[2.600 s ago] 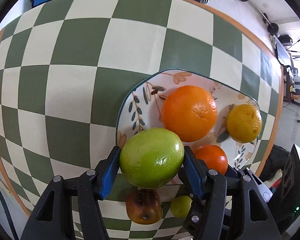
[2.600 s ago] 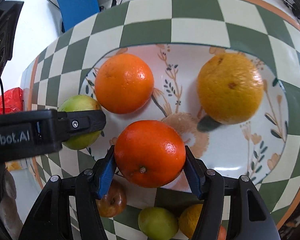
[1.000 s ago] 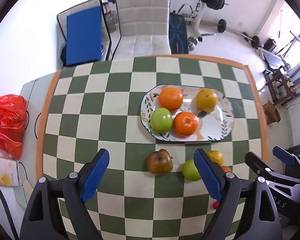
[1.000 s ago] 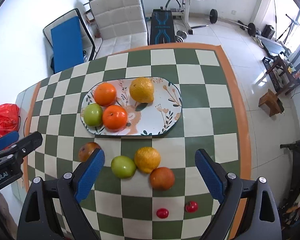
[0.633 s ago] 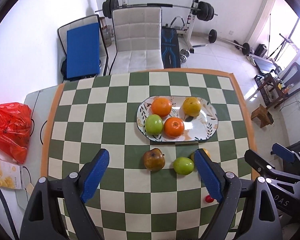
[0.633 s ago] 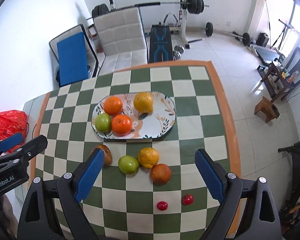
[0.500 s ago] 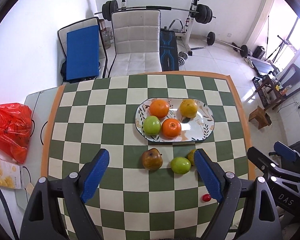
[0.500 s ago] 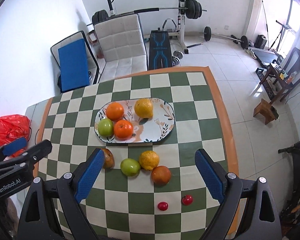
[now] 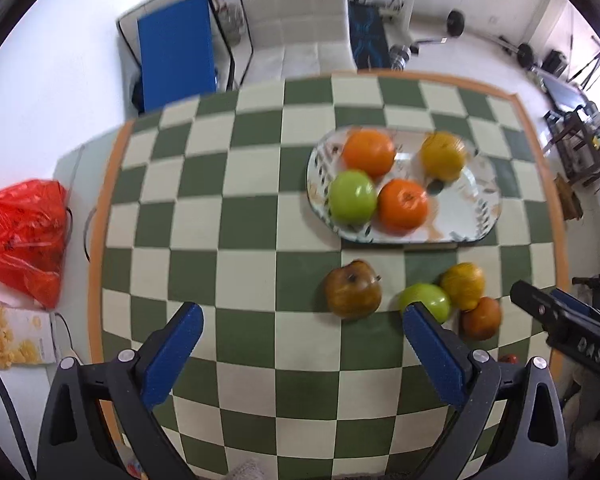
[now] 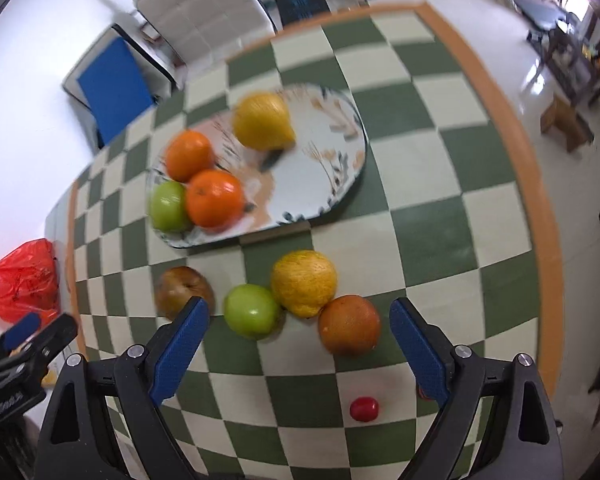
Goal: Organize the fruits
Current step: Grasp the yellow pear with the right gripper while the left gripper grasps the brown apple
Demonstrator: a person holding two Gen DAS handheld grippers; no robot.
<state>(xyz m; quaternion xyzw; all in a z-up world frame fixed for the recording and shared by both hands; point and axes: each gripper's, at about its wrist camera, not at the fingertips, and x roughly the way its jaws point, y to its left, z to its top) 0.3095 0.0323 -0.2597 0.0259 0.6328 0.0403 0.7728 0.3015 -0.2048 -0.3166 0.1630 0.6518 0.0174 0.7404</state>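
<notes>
We have let go of the green apple (image 9: 352, 197) and the orange (image 9: 402, 207), which now sit on the plate (image 9: 482, 216), so two more fruits are sorted and six remain off it. Our left gripper (image 9: 302, 350) and right gripper (image 10: 298, 344) now hang high above the table, both wide open and empty. The right one is dropping toward the loose fruits just in front of the plate, the brown apple (image 10: 183, 291) among them.

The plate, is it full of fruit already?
Not full. The plate holds four fruits bunched at one end; its other end is bare, and more fruit sits on the table.
</notes>
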